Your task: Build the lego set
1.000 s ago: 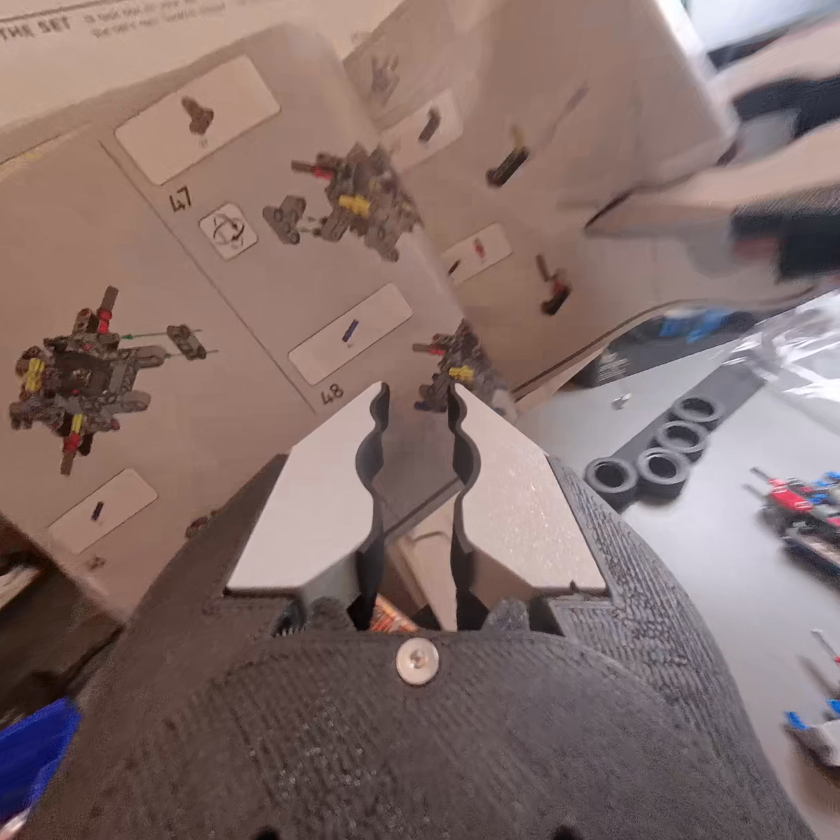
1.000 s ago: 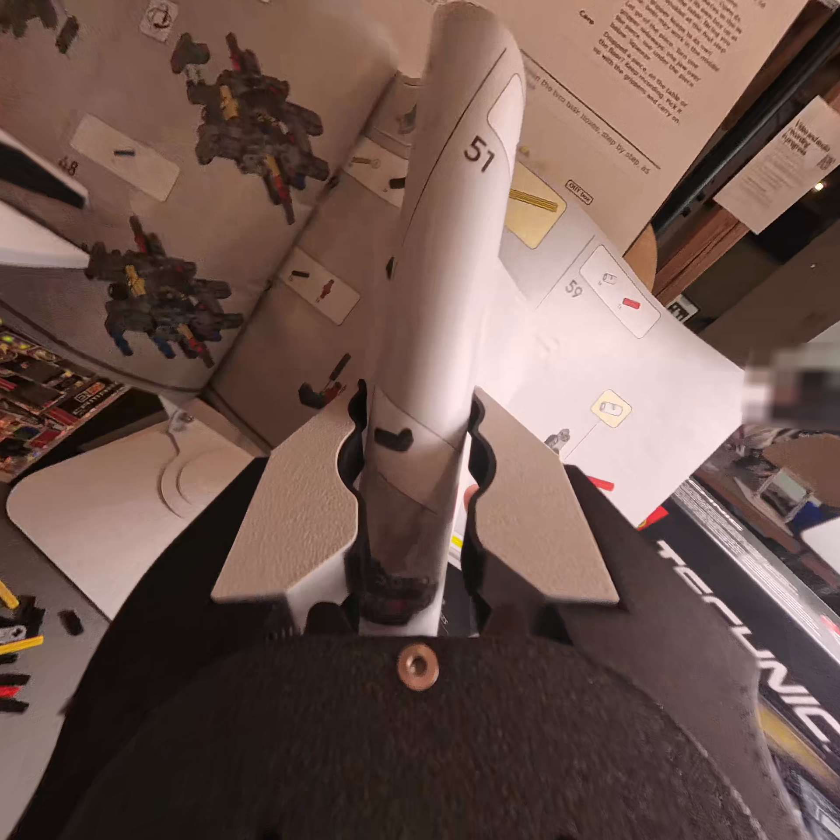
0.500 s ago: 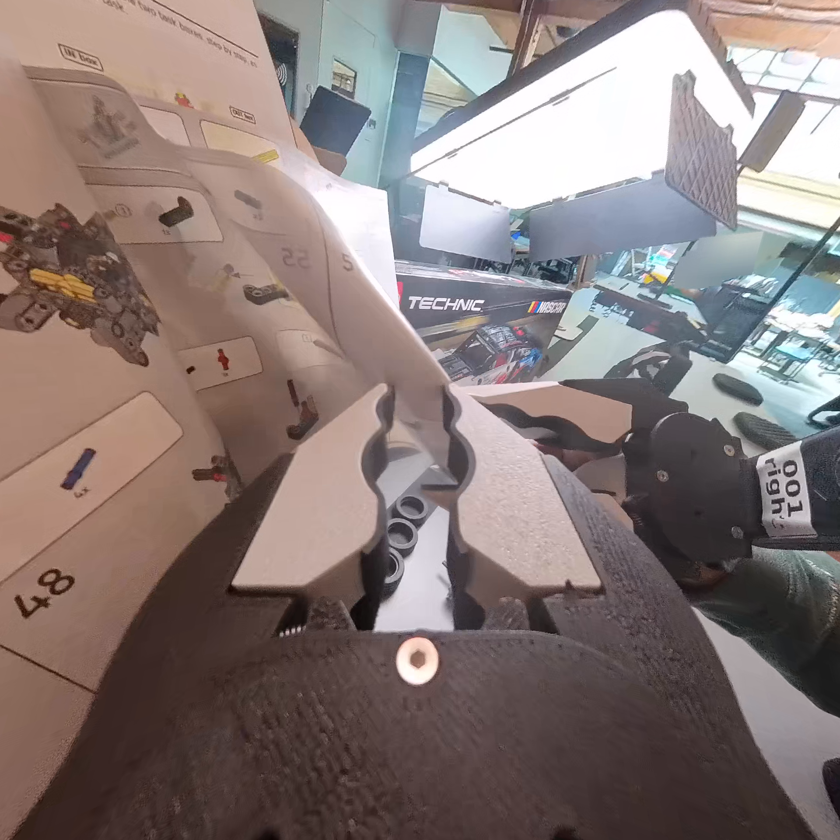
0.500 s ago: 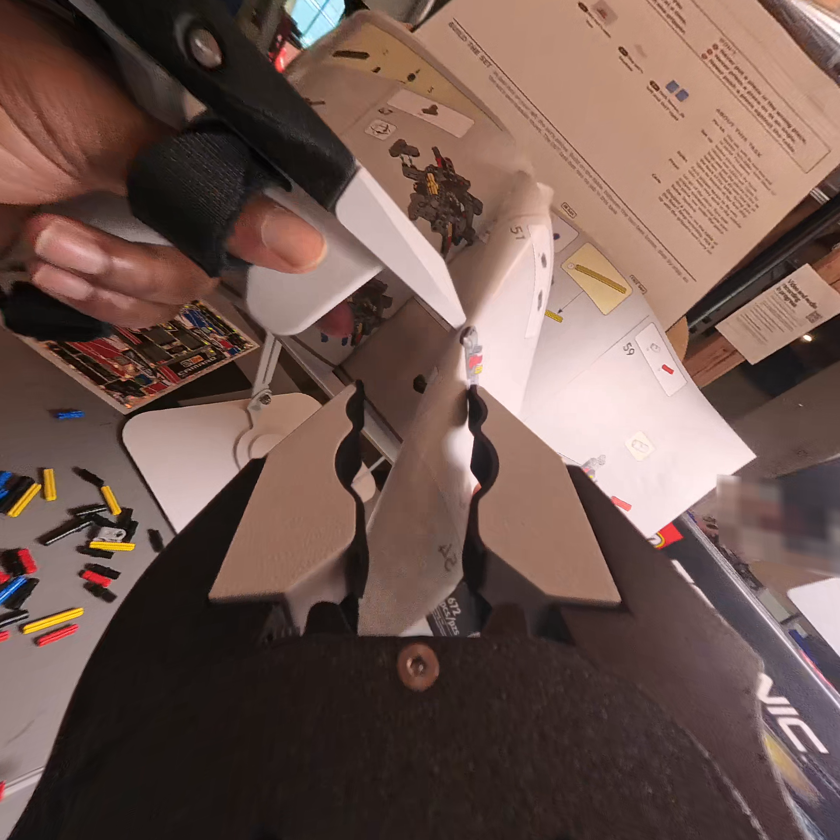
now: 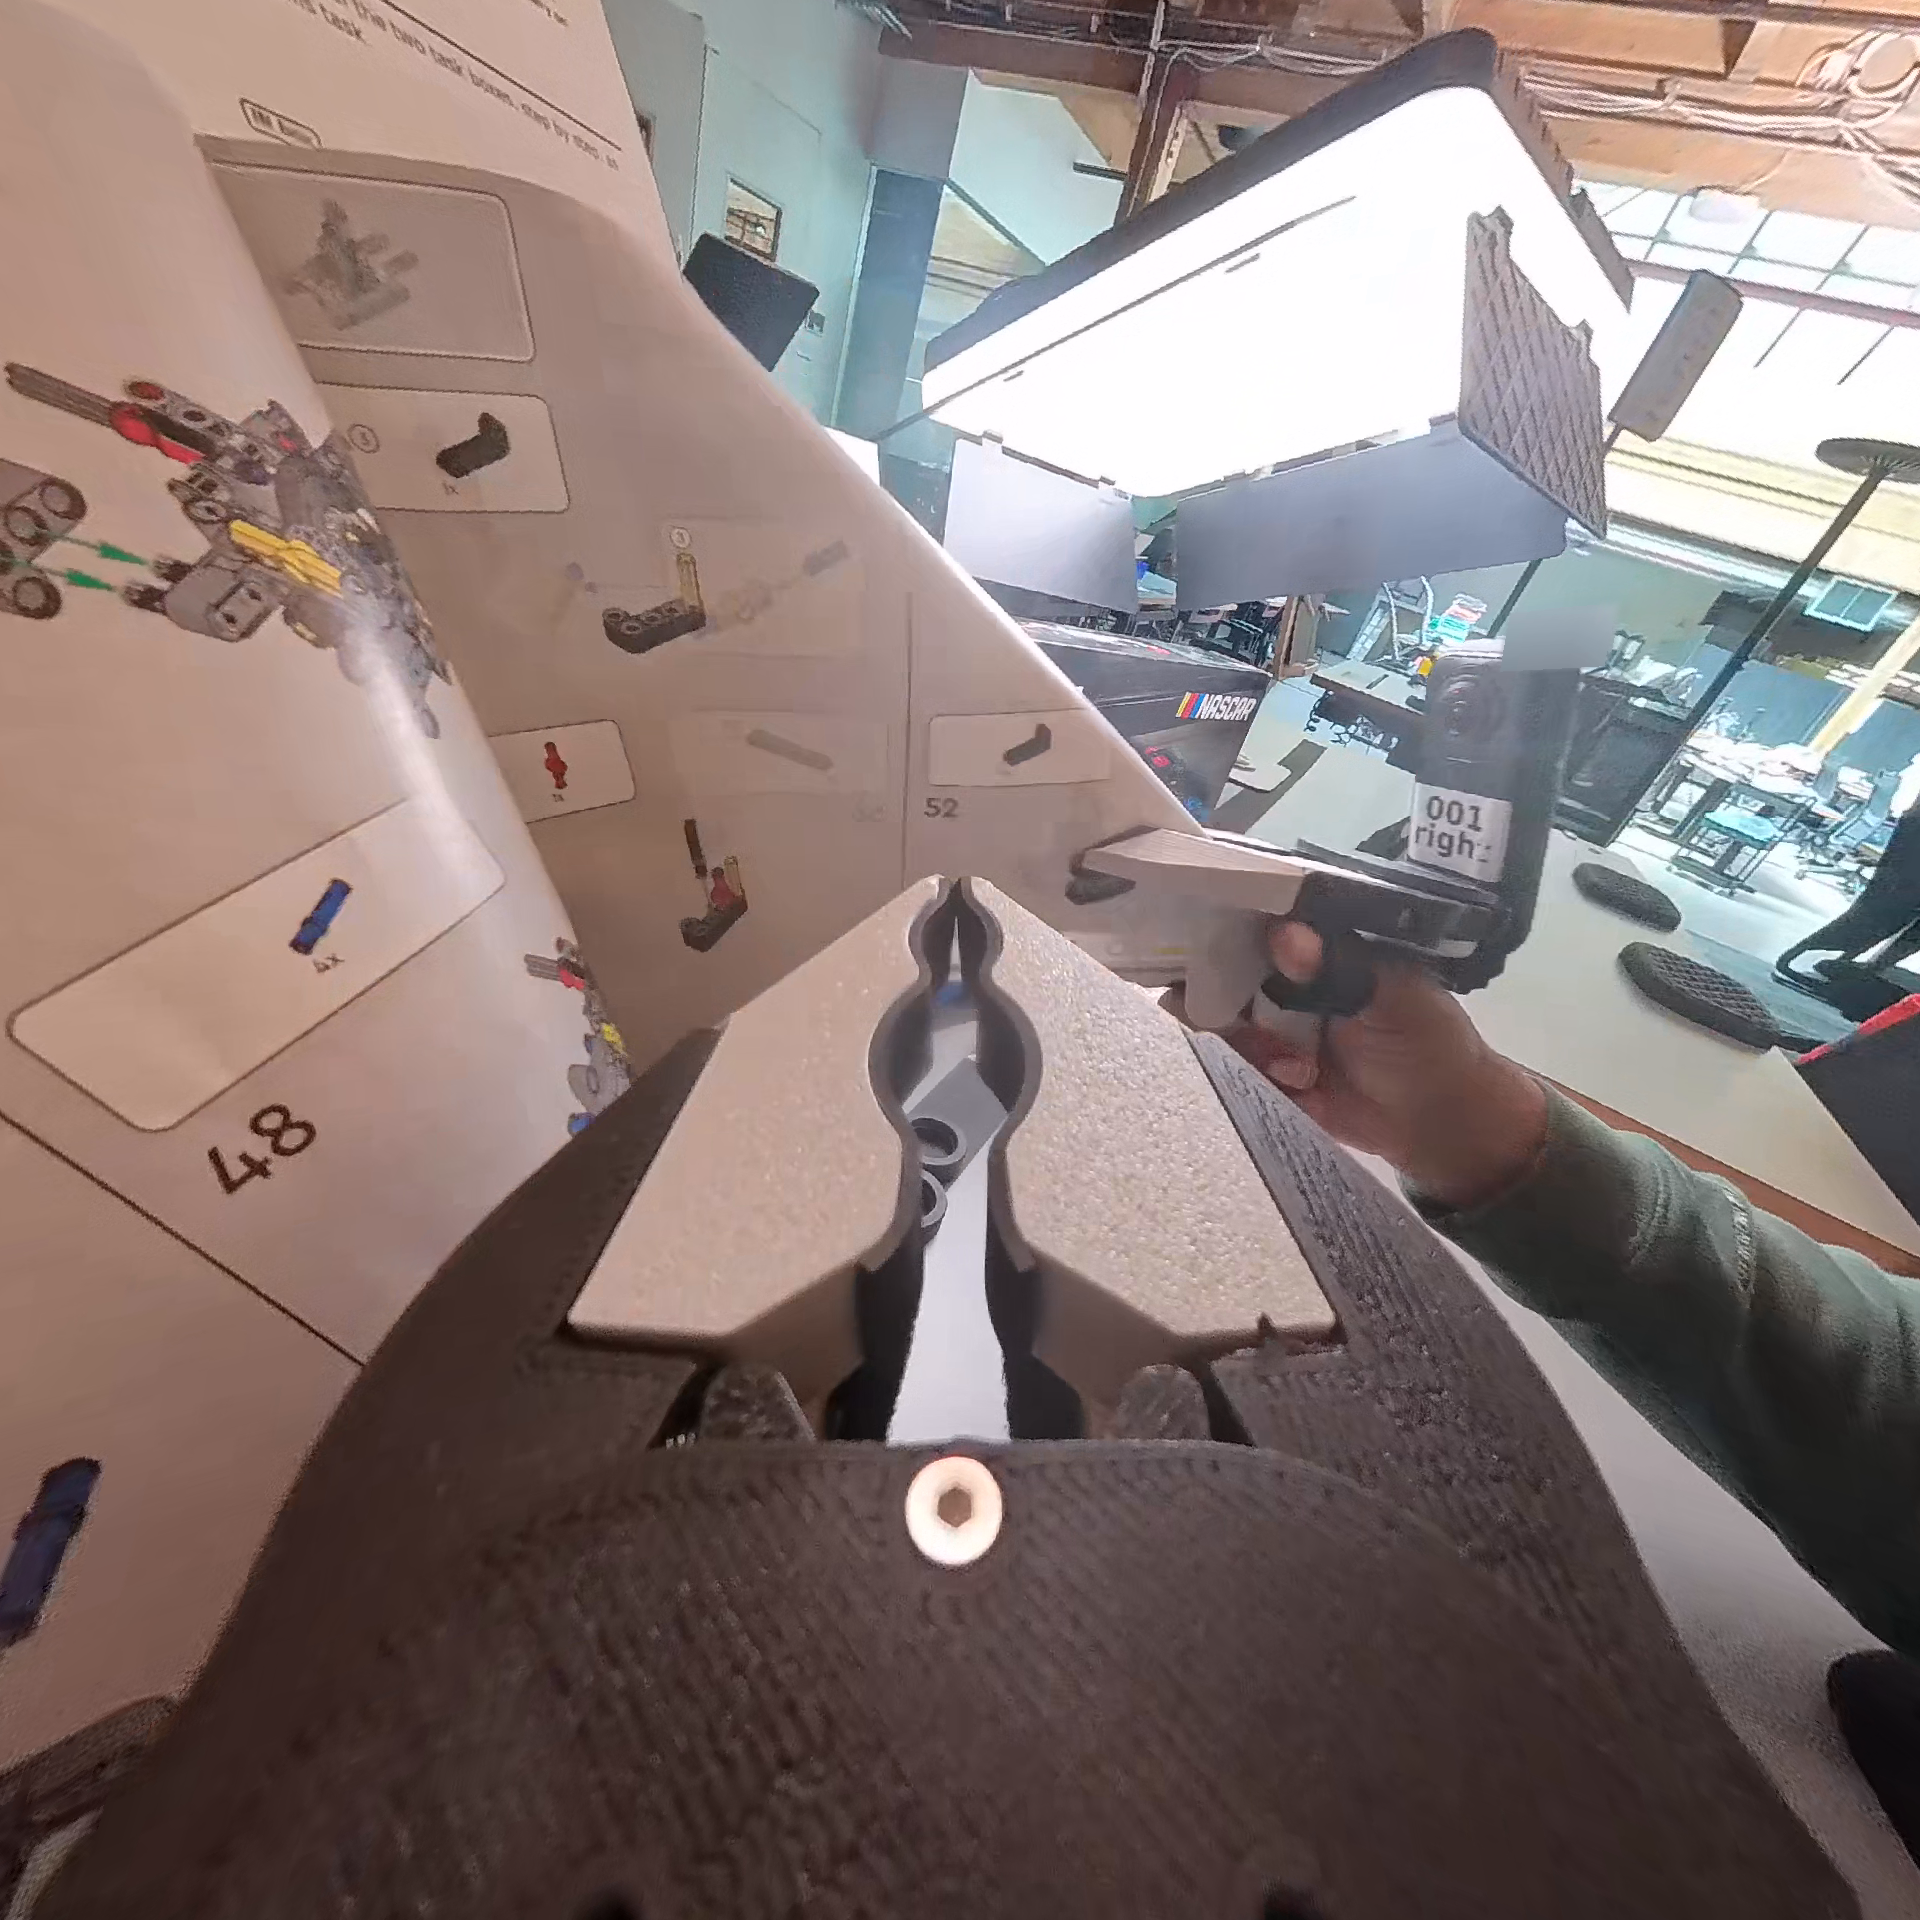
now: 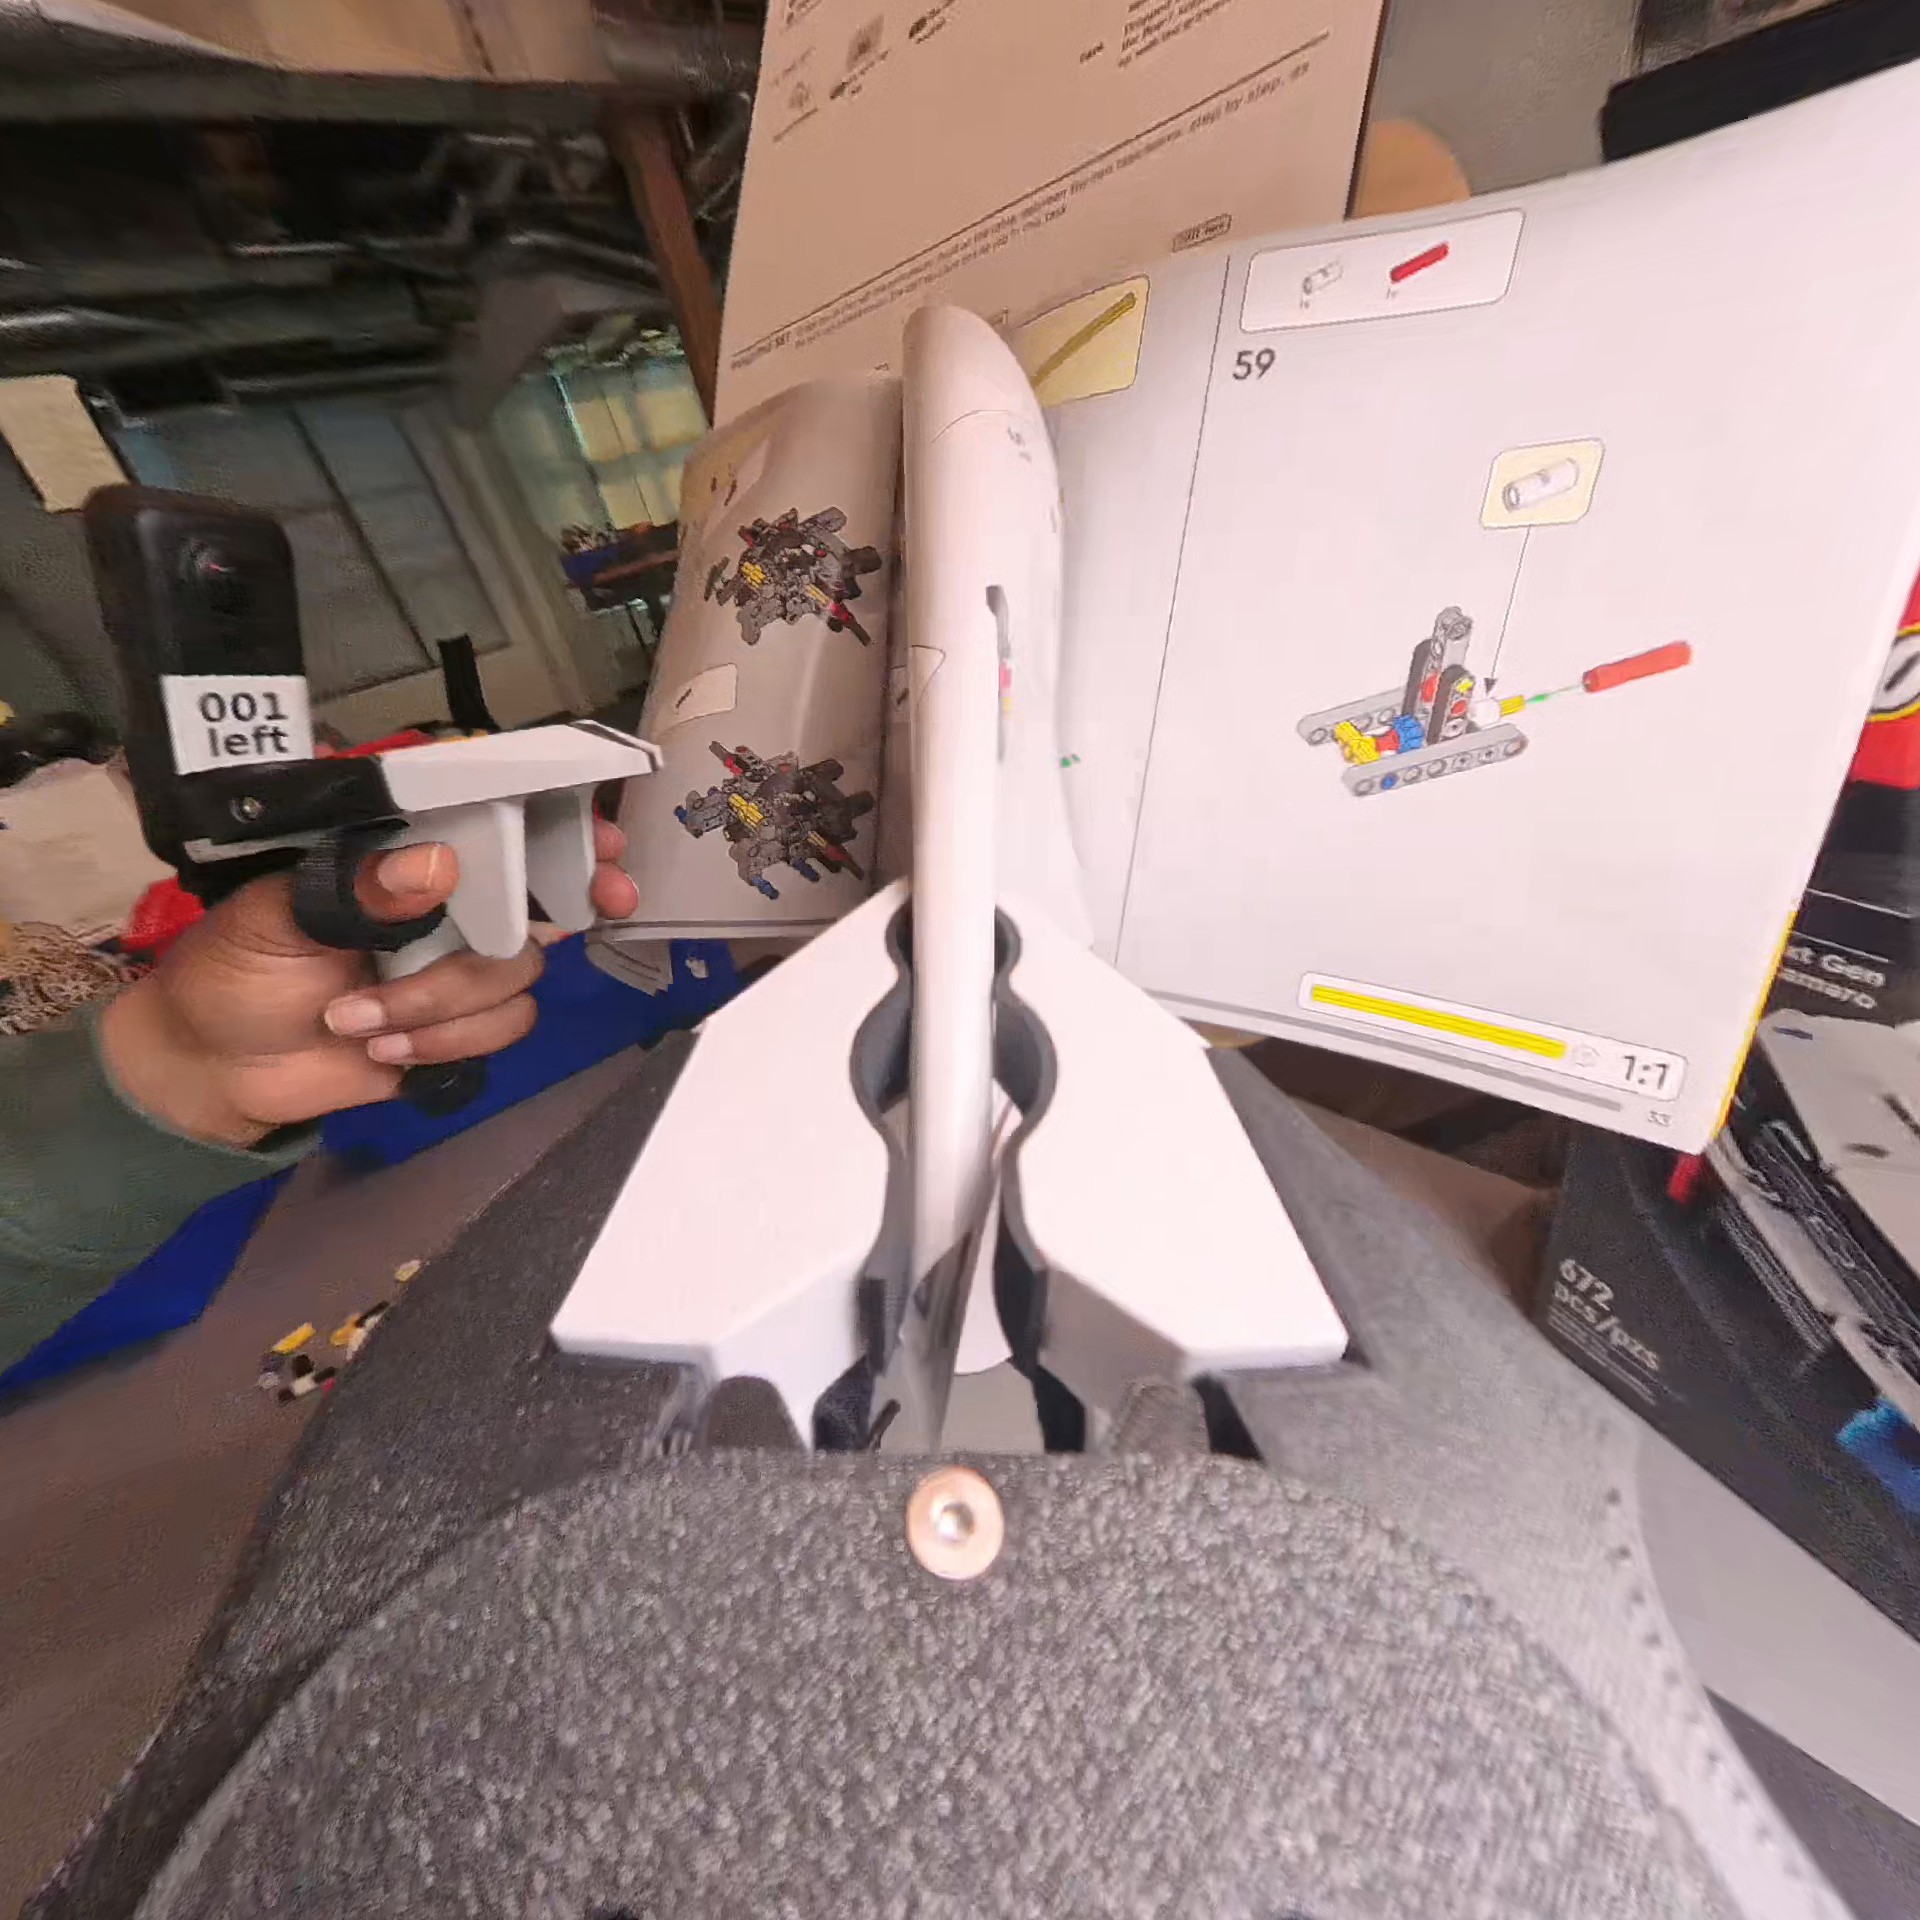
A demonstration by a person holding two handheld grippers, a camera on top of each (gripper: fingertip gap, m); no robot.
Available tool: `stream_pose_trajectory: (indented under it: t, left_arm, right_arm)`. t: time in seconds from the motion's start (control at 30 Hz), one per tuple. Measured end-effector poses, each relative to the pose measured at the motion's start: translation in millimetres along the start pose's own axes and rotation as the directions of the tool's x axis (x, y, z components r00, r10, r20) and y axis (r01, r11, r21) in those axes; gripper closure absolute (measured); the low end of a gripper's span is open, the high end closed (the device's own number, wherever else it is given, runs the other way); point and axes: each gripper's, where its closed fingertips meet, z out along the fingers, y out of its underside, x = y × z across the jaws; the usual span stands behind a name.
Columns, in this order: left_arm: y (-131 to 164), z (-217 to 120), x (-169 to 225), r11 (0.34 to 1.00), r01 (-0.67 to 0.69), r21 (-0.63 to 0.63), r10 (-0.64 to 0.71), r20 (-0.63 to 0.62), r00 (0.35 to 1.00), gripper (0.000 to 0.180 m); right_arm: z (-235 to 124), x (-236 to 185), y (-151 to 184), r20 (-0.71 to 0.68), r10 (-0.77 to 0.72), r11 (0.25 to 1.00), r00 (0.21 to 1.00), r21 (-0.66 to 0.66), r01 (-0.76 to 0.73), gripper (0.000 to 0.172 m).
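An open instruction booklet [image 5: 727, 675] stands upright in front of both grippers. My right gripper [image 6: 951, 894] is shut on one of its white pages [image 6: 956, 623], which stands edge-on between the pads and curls upward. In the left wrist view the right gripper [image 5: 1101, 873] pinches that page's lower corner. My left gripper [image 5: 954, 891] is shut, its fingertips meeting just in front of the page. In the right wrist view the left gripper [image 6: 649, 748] has its tip at the left edge of the booklet's left page [image 6: 779, 727].
A black boxed set [image 6: 1683, 1299] stands at the right, behind the booklet [image 5: 1174, 686]. Black tyres [image 5: 940, 1132] lie on the grey table below my left fingers. Small loose parts [image 6: 322, 1351] lie at the left. A bright light panel [image 5: 1247, 343] hangs above.
My left fingers have shut; the page that stood between them half a second ago is no longer there. My right gripper has kept its page and drawn it up and to the right.
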Motion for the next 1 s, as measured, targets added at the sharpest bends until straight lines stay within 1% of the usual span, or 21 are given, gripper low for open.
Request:
stream_pose_trajectory:
  t: [0.03,0.17,0.23,0.3,0.33,0.37,0.43,0.47,0.5,0.53,0.57,0.6,0.63,0.67,0.7,0.77,0.8,0.83,0.9,0.93,1.0]
  left_arm:
    - [1,-2,1,1.000,-0.010,-0.004,0.010,-0.002,1.000,0.180]
    - [11,-4,8,0.999,-0.031,-0.036,0.030,-0.018,0.999,0.179]
    - [15,-2,17,0.999,0.006,-0.050,-0.009,-0.049,0.999,0.167]
    - [14,3,28,0.995,0.082,-0.054,-0.087,-0.096,0.992,0.153]
    - [12,6,33,0.991,0.120,-0.055,-0.126,-0.118,0.985,0.146]
    - [10,10,37,0.987,0.152,-0.053,-0.158,-0.135,0.978,0.142]
    - [7,18,35,0.981,0.191,-0.044,-0.195,-0.112,0.974,0.140]
    - [6,21,31,0.978,0.204,-0.036,-0.207,-0.088,0.974,0.143]
    - [5,24,29,0.975,0.219,-0.030,-0.221,-0.079,0.972,0.144]
    - [3,26,29,0.972,0.234,-0.025,-0.235,-0.088,0.968,0.150]
    - [2,27,28,0.970,0.244,-0.018,-0.244,-0.095,0.965,0.157]
    - [1,27,27,0.968,0.249,-0.006,-0.249,-0.099,0.963,0.162]
    - [1,26,27,0.967,0.256,0.006,-0.254,-0.107,0.961,0.165]
    - [1,25,26,0.964,0.264,0.011,-0.261,-0.119,0.958,0.169]
    - [2,24,26,0.963,0.270,0.013,-0.266,-0.128,0.955,0.171]
    - [5,20,21,0.962,0.273,0.021,-0.268,-0.126,0.955,0.176]
    - [6,18,20,0.961,0.275,0.028,-0.270,-0.130,0.954,0.177]
    - [7,16,19,0.959,0.281,0.036,-0.274,-0.136,0.952,0.177]
    - [8,11,16,0.957,0.286,0.045,-0.278,-0.135,0.951,0.178]
    - [8,10,15,0.958,0.285,0.045,-0.276,-0.137,0.951,0.178]
    - [8,7,16,0.955,0.293,0.050,-0.282,-0.149,0.948,0.178]
  right_arm:
    - [-1,2,3,-0.005,-0.019,1.000,1.000,-0.005,0.019,0.172]
    - [-3,-12,9,0.022,-0.089,0.996,0.996,0.011,0.089,0.172]
    - [-2,-22,10,-0.006,-0.221,0.975,0.975,0.020,0.221,0.171]
    - [1,-34,13,-0.043,-0.406,0.914,0.913,0.001,0.406,0.167]
    - [3,-41,13,-0.062,-0.499,0.866,0.864,-0.007,0.500,0.167]
    - [5,-47,12,-0.087,-0.598,0.801,0.797,-0.015,0.599,0.167]
    - [9,-59,14,-0.118,-0.781,0.621,0.613,-0.055,0.782,0.161]
    - [11,-65,16,-0.122,-0.846,0.529,0.519,-0.080,0.845,0.155]
    - [13,-70,21,-0.113,-0.890,0.453,0.442,-0.105,0.885,0.148]
    - [14,-74,26,-0.100,-0.915,0.403,0.392,-0.130,0.906,0.141]
    - [13,-75,29,-0.096,-0.926,0.377,0.366,-0.153,0.914,0.135]
    - [12,-76,30,-0.095,-0.928,0.372,0.361,-0.156,0.915,0.130]
    - [9,-78,29,-0.103,-0.919,0.393,0.382,-0.141,0.909,0.124]
    - [5,-80,27,-0.109,-0.894,0.445,0.434,-0.115,0.888,0.118]
    - [0,-81,24,-0.104,-0.845,0.533,0.525,-0.083,0.842,0.110]
    - [-9,-78,16,-0.083,-0.660,0.750,0.747,-0.016,0.661,0.090]
    - [-13,-72,12,-0.070,-0.544,0.838,0.836,0.014,0.546,0.083]
    - [-17,-64,10,-0.055,-0.434,0.899,0.899,0.037,0.437,0.077]
    - [-22,-45,11,-0.031,-0.248,0.967,0.968,0.057,0.249,0.070]
    - [-22,-37,14,-0.007,-0.158,0.986,0.987,0.053,0.158,0.068]
    - [-16,-31,19,0.069,0.015,1.000,0.998,0.025,-0.016,0.072]
